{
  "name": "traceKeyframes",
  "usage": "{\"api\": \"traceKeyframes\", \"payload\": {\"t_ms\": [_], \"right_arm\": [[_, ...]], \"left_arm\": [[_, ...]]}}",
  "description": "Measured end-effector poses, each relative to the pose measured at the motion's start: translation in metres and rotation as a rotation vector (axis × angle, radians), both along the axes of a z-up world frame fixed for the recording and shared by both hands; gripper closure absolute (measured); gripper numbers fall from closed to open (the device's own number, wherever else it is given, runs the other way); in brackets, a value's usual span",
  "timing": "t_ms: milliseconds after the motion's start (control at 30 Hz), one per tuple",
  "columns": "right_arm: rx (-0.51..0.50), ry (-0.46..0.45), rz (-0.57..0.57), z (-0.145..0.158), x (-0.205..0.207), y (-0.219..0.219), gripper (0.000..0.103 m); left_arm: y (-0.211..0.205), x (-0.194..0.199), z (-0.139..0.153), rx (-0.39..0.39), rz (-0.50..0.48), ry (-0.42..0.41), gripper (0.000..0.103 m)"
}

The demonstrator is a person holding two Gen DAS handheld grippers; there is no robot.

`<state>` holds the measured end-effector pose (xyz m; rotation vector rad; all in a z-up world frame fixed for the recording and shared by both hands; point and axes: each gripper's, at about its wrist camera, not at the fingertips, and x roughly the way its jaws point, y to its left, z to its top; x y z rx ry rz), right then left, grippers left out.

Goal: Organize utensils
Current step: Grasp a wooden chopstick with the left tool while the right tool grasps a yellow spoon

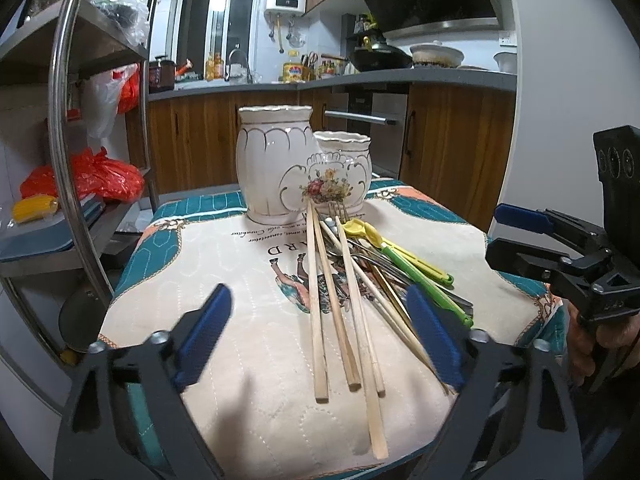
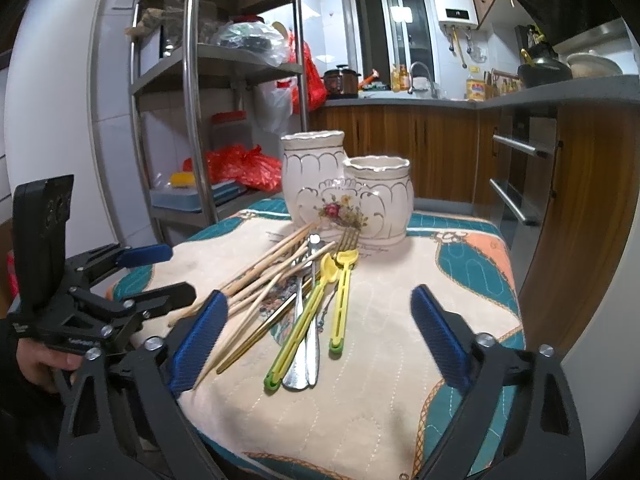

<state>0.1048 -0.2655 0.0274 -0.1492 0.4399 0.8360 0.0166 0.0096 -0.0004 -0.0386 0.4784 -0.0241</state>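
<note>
**Utensil pile unsorted, both tools standing off empty**

Left wrist view: left tool (image 1: 320, 344) is hovering wide open, gripping nothing, over the worktop (image 1: 224, 264). Wooden chopsticks (image 1: 340, 304) are lying directly ahead between its fingers, long axis running away toward two ceramic holders (image 1: 276, 164), both apparently holding nothing. Four or more sticks; exact count unclear in the pile. Right tool (image 1: 516, 236) is waiting at the right, also open and empty.

Right wrist view: right tool (image 2: 320, 340) is facing two yellow-green spoons (image 2: 320, 304), one fork (image 2: 348, 240) and a metal spoon (image 2: 308, 320), handles pointing toward it. Left tool judged nearer the chopsticks
</note>
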Motion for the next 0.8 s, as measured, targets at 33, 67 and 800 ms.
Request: {"api": "traceKeyframes", "payload": {"t_ms": [33, 67, 800], "right_arm": [[-0.004, 0.010, 0.001, -0.001, 0.002, 0.001, 0.024], [-0.008, 0.020, 0.002, -0.001, 0.005, 0.003, 0.027], [-0.234, 0.425, 0.128, -0.012, 0.076, 0.066, 0.076]], "left_arm": [[0.001, 0.002, 0.000, -0.005, -0.003, 0.008, 0.029], [0.003, 0.005, 0.001, -0.012, -0.009, 0.019, 0.032], [0.041, 0.102, 0.000, -0.211, -0.170, 0.418, 0.066]]}}
